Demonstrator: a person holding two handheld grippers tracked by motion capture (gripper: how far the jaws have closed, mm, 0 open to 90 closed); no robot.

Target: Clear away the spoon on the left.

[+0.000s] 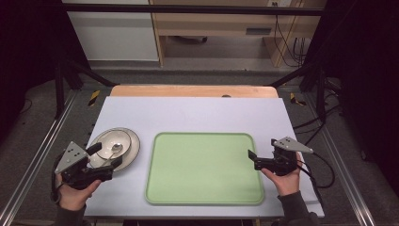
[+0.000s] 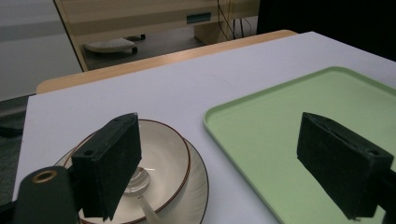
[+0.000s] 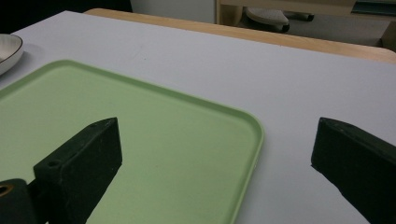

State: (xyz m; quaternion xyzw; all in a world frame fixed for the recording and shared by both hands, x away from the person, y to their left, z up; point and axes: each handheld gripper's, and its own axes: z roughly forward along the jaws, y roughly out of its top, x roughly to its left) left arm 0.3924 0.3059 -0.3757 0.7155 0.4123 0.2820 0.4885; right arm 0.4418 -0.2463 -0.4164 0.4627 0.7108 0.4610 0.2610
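Our left tool (image 1: 104,154) hangs wide apart over the bowl (image 1: 113,143); our right tool (image 1: 252,160), also apart, straddles the tray (image 1: 205,197) edge.

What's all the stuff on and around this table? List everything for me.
Tray: 1, light green, middle of the table, nothing on it.
Plate: 1, cream with a dark rim, left of the tray.
Bowl: 1, cream with a dark rim, on the plate.
Spoon: 1, metal, lying in the bowl.
Table: 1, white top with a wooden far edge.
Shelf unit: 1, pale wood, on the floor beyond the table.
Cables: several, black, hanging at the far right.
Left gripper: 1, black, jaws open at the plate's near edge.
Right gripper: 1, black, jaws open at the tray's right edge.
Hands: 2, one holding each gripper.
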